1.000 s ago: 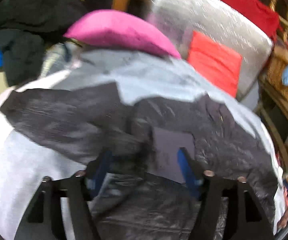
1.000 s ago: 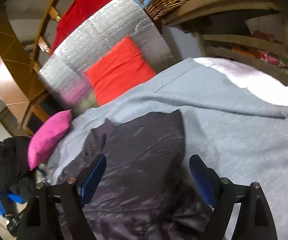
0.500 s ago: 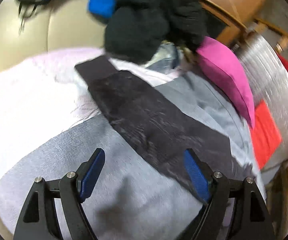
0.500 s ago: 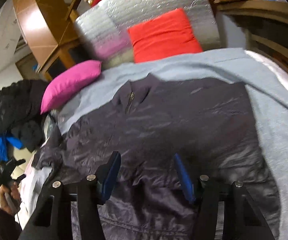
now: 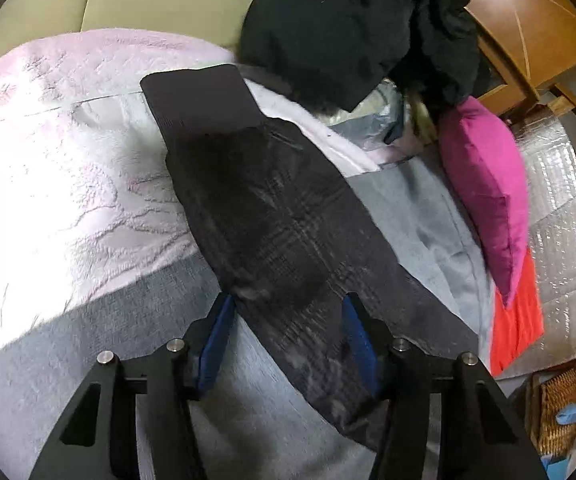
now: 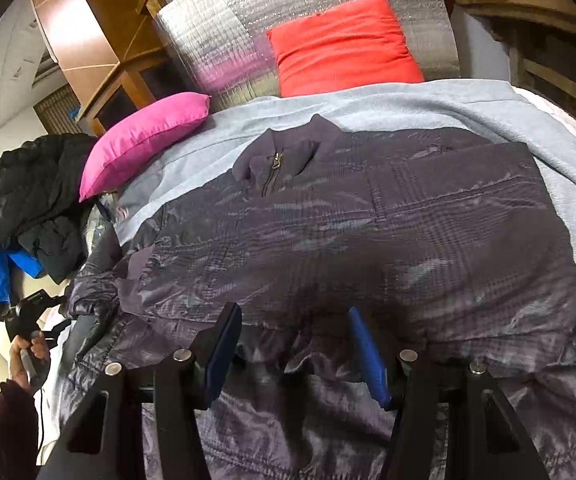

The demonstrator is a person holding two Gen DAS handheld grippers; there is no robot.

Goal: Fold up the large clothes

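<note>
The dark jacket [image 6: 348,232] lies spread front-up on the grey blanket [image 6: 468,108] of the bed, collar towards the red cushion [image 6: 340,48]. The left claw [image 5: 286,332] has just been closing; its jaws stand half-wide astride the outstretched sleeve [image 5: 264,208], pads not visibly pinching. The right claw [image 6: 294,344], half-wide too, sits over the hem with loose cloth between its jaws. To fold well, the left should probably pinch the sleeve edge cleanly and carry it across the chest while the right pins the body flat, avoiding dragging the slippery fabric.
</note>
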